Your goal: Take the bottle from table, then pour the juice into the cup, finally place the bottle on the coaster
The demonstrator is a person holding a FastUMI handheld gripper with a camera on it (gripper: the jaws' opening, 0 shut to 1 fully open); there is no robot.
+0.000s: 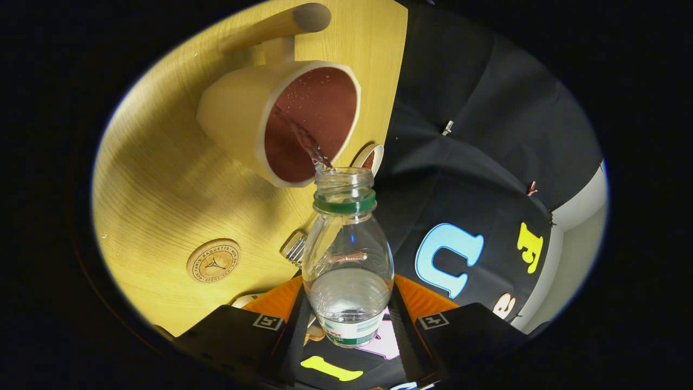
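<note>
The wooden surface (pixel 162 179) is the biggest thing here. It looks tipped over, because the hand-held gripper (pixel 349 325) is tipped to pour.

On the surface stands the cup (pixel 254 124). It is big and pale outside and dark red inside. A round wooden bar (pixel 281 24) sits just beyond it, on the far side. I cannot tell if the bar is joined to the cup.

Next is the bottle (pixel 347 254). It sits between the two fingers, which are closed tight on its lower part, one on each side. Its open mouth points at the cup, and a thin stream (pixel 306 142) of clear juice runs from the mouth into the cup. So the pour is going on right now.

The bottle is clear thin plastic with a green ring at the neck. Only a little juice is left near its bottom, so I think it is light. Thin plastic is soft and smooth, so a hard squeeze could dent it and a weak one could let it slip. The low, wide part by the label looks like the best place to hold.

The small round coaster (pixel 213 261) lies flat on the surface, to the left of the bottle and nearer than the cup. The bottle is not on it yet.
</note>
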